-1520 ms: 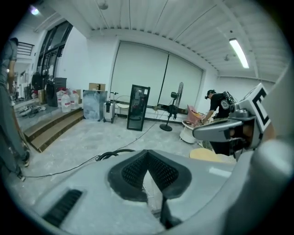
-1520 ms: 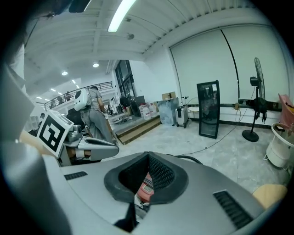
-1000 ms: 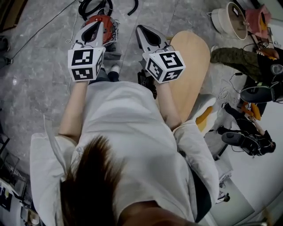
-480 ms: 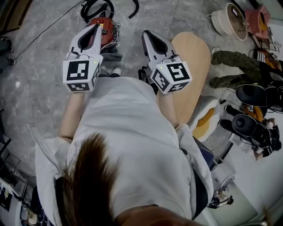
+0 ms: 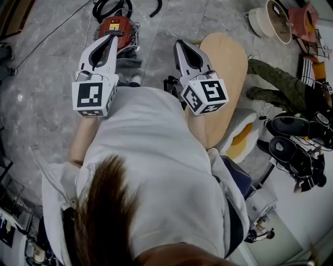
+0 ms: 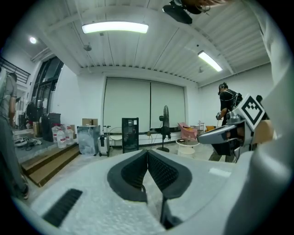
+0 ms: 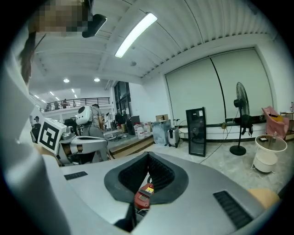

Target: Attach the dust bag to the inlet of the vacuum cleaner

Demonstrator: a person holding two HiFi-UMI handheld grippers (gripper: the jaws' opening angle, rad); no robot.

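The red vacuum cleaner (image 5: 115, 25) lies on the grey floor at the top of the head view, with its black hose (image 5: 111, 7) coiled behind it. It also shows as a red patch (image 7: 143, 198) low between the right gripper's jaws. I cannot make out a dust bag in any view. My left gripper (image 5: 112, 36) is shut and empty, held in the air with its tip over the vacuum's near edge. My right gripper (image 5: 180, 42) is shut and empty too, a little to the right. Both sets of jaws meet with nothing between them (image 6: 148, 152) (image 7: 148, 155).
A rounded wooden board (image 5: 225, 72) lies on the floor to the right of the grippers. A white tub (image 5: 270, 22) stands at the far right, near a person's legs (image 5: 278, 78). A standing fan (image 7: 240, 117) and a black cabinet (image 7: 196, 131) stand ahead.
Both grippers have moved up the picture, away from the body and towards the vacuum cleaner. Their jaws have stayed shut.
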